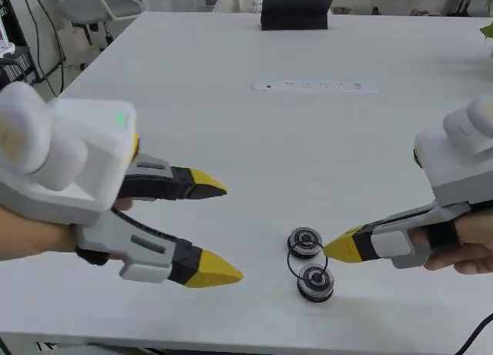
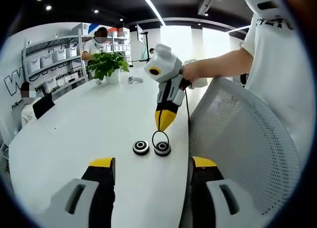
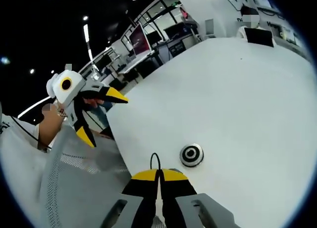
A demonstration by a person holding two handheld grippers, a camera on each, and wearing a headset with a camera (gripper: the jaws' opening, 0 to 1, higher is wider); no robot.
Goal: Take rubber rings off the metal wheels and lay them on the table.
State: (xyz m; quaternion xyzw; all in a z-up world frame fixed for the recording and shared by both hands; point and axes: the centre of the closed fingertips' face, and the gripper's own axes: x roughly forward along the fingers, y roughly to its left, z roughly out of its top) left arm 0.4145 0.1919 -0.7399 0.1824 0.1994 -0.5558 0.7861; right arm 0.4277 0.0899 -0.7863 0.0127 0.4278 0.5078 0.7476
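Note:
Two small metal wheels (image 1: 305, 242) (image 1: 316, 282) lie flat near the table's front edge. My right gripper (image 1: 333, 249) comes in from the right, shut on a thin black rubber ring (image 1: 306, 261) that loops between the wheels. In the left gripper view the right gripper (image 2: 163, 124) holds the rubber ring (image 2: 159, 137) above one wheel (image 2: 162, 149), with the other wheel (image 2: 141, 148) beside it. The ring's lower end reaches that wheel. The ring (image 3: 155, 161) sticks out past my right gripper (image 3: 158, 174), next to a wheel (image 3: 191, 155). My left gripper (image 1: 223, 228) (image 2: 151, 163) (image 3: 106, 119) stands open, left of the wheels.
A white power strip (image 1: 316, 85) lies mid-table and a black device (image 1: 297, 8) stands at the far edge. A mesh chair (image 2: 237, 139) sits close to the table's near edge. A potted plant (image 2: 106, 65) stands at the far end, with people seated beyond.

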